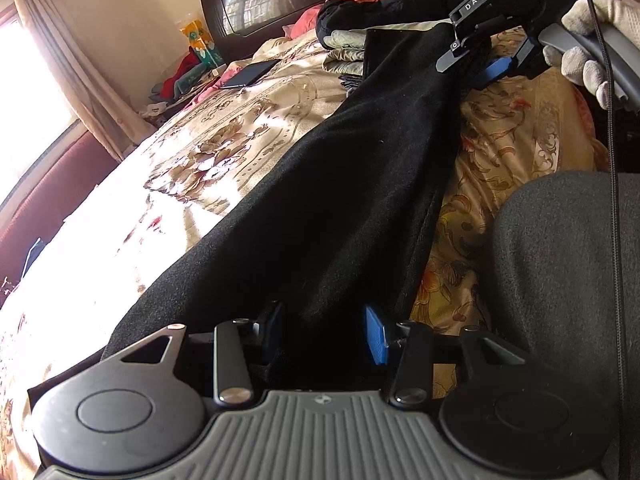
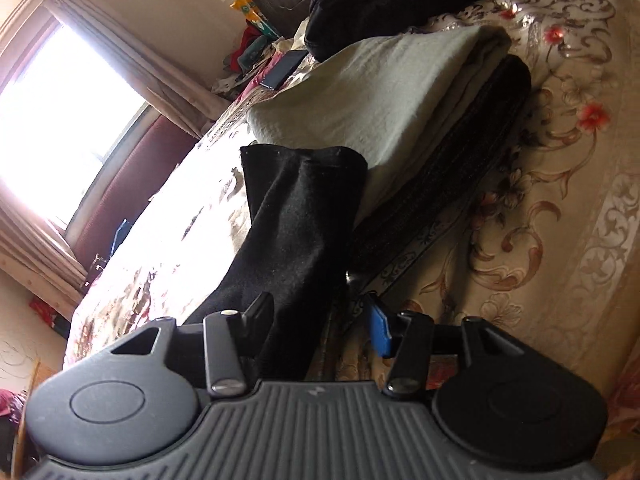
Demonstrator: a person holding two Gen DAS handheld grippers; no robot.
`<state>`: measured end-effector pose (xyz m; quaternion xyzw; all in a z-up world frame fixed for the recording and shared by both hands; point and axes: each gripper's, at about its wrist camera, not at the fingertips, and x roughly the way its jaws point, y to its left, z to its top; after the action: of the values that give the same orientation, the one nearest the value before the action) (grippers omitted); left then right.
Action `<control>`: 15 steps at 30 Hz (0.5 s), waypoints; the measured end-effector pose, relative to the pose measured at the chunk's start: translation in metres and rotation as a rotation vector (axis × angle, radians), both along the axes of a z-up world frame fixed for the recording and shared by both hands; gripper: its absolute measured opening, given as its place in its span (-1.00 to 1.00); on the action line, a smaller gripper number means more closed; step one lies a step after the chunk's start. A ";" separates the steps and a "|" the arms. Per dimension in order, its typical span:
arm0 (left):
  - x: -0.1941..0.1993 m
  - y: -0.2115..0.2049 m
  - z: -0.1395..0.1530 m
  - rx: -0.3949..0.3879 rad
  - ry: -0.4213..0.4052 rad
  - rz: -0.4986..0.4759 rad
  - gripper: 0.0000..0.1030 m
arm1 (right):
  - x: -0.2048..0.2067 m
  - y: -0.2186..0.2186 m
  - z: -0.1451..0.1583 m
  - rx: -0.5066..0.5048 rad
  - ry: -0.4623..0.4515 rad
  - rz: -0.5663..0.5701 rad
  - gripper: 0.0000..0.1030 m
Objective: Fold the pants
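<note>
The black pants (image 1: pixel 340 184) stretch lengthwise over the floral bedspread (image 1: pixel 224 148) between my two grippers. My left gripper (image 1: pixel 324 330) has its blue-padded jaws around the near end of the pants, which fills the gap between them. My right gripper (image 1: pixel 476 62), held by a white-gloved hand (image 1: pixel 592 36), grips the far end in the left wrist view. In the right wrist view the right gripper (image 2: pixel 320 320) holds a black leg (image 2: pixel 296 224) whose hem stands just ahead.
A stack of folded clothes, pale green (image 2: pixel 372 96) over black (image 2: pixel 452 176), lies on the bedspread (image 2: pixel 560 208). More black clothing (image 2: pixel 360 12), a phone (image 1: pixel 250 74), a dark headboard (image 1: pixel 256 4) and a bright window (image 2: pixel 60 120) are beyond.
</note>
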<state>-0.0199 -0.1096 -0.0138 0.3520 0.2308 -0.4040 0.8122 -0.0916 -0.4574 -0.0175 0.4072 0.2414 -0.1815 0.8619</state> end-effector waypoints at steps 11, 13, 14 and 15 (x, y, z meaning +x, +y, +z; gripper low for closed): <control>0.002 -0.002 -0.011 0.002 -0.005 0.015 0.11 | 0.039 0.085 -0.010 0.251 0.001 0.346 -0.01; 0.003 -0.002 -0.011 -0.006 0.005 0.021 0.07 | 0.051 0.095 -0.021 0.300 0.022 0.372 -0.01; 0.004 -0.001 -0.010 -0.013 0.007 0.026 -0.11 | 0.055 0.099 -0.024 0.308 0.038 0.378 -0.01; 0.007 0.000 -0.009 -0.017 0.007 0.035 -0.22 | 0.057 0.102 -0.025 0.307 0.049 0.385 -0.01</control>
<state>-0.0134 -0.1098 -0.0230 0.3394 0.2362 -0.3929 0.8214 -0.0344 -0.3555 -0.0428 0.4755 0.3601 0.0151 0.8025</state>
